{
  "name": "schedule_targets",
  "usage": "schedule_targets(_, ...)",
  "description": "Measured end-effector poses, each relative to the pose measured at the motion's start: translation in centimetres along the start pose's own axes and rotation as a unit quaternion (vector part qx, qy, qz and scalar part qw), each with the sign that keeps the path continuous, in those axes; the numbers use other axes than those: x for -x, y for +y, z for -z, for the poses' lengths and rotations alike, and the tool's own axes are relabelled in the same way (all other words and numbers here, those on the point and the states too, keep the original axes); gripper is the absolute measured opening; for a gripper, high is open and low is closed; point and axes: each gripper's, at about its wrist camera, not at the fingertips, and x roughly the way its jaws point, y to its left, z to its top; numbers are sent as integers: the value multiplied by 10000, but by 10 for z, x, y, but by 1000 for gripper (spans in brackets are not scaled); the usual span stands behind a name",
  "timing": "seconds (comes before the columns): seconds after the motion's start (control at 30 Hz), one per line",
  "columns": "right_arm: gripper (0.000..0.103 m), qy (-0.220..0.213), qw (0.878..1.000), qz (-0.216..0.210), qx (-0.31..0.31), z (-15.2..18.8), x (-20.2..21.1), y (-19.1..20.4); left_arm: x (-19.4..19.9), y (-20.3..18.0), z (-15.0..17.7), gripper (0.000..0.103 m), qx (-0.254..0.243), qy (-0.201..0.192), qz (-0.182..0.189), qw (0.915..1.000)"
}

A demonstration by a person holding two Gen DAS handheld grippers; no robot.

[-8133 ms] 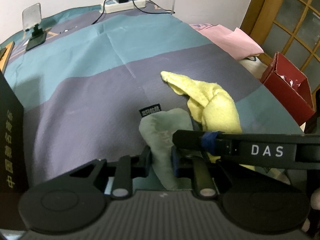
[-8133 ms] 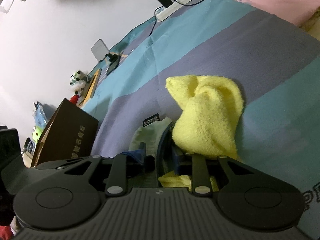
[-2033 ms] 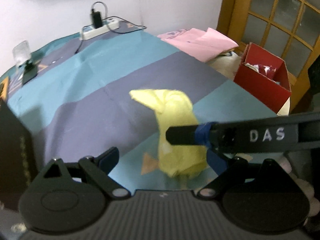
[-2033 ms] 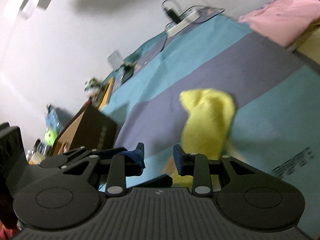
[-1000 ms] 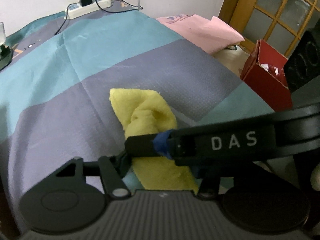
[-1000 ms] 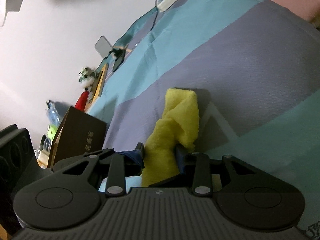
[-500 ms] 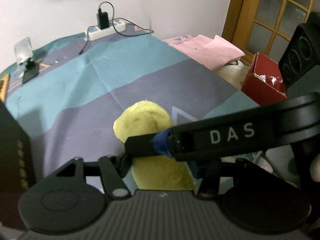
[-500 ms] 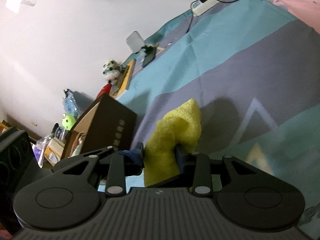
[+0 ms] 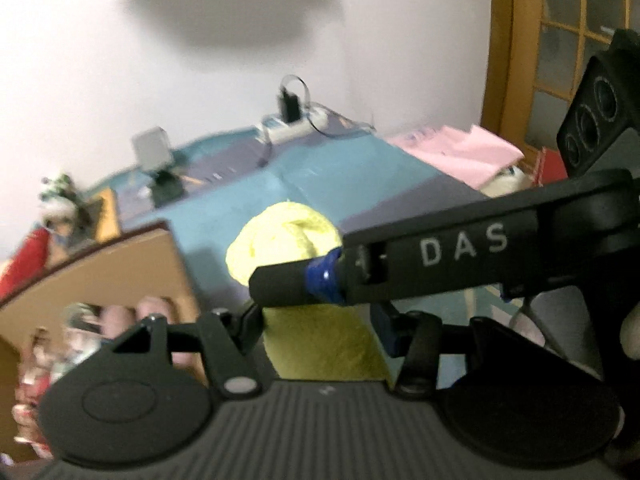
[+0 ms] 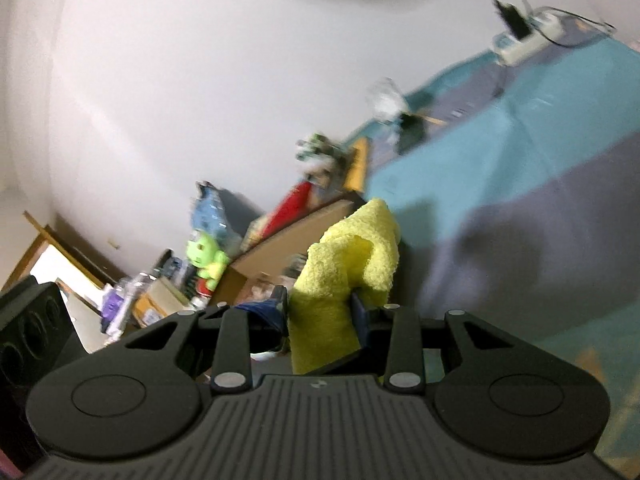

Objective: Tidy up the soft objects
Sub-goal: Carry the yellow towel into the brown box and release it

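A folded yellow towel [image 9: 288,240] hangs in the air above the striped bedspread [image 9: 352,168], held by both grippers at once. My left gripper [image 9: 320,320] is shut on its lower part, one pad on each side. The right gripper's black finger [image 9: 400,264] marked DAS crosses in front of the towel in the left wrist view. In the right wrist view the right gripper [image 10: 320,308] is shut on the same yellow towel [image 10: 352,256], which bulges up over the fingers. An open brown cardboard box [image 9: 104,276] with soft things inside stands just left of the towel.
A power strip [image 9: 288,128] with a plugged charger and a small stand mirror [image 9: 154,160] sit at the far edge by the white wall. Pink cloth [image 9: 460,152] lies at the right near a wooden door. Toys and clutter [image 10: 208,252] crowd the floor beyond the box [image 10: 296,236].
Both grippers have lifted the yellow towel off the bedspread and swung it left, tilting up; the cardboard box and floor clutter have come into view. Both grips are unchanged.
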Motion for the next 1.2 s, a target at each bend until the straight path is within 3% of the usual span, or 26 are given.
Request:
schedule_targets(0.2,19,-262,9986,-362,299,-4,-27,52,37,53,3,51,78,-378,-315,9988)
schedule_targets(0.53,19,-202,9964,-556,603,2,-105,100,39,139,20,52,718,-254,-568,9955)
schedule_targets(0.77,19,-33,9970,-22,779,10,-153,103,6,182,45,70,1104,168,-697,9913)
schedule_targets(0.9,19,113,9959,534,726,17,-169,96,0,198,62,74,1322,460,-619,9882)
schedule_targets(1.1,19,16,9939,811,744,24,-160,100,12,210,70,77,1485,502,-562,9860)
schedule_targets(1.2,19,-2,9909,1079,804,25,-157,102,15,212,69,78,1438,586,-866,9841)
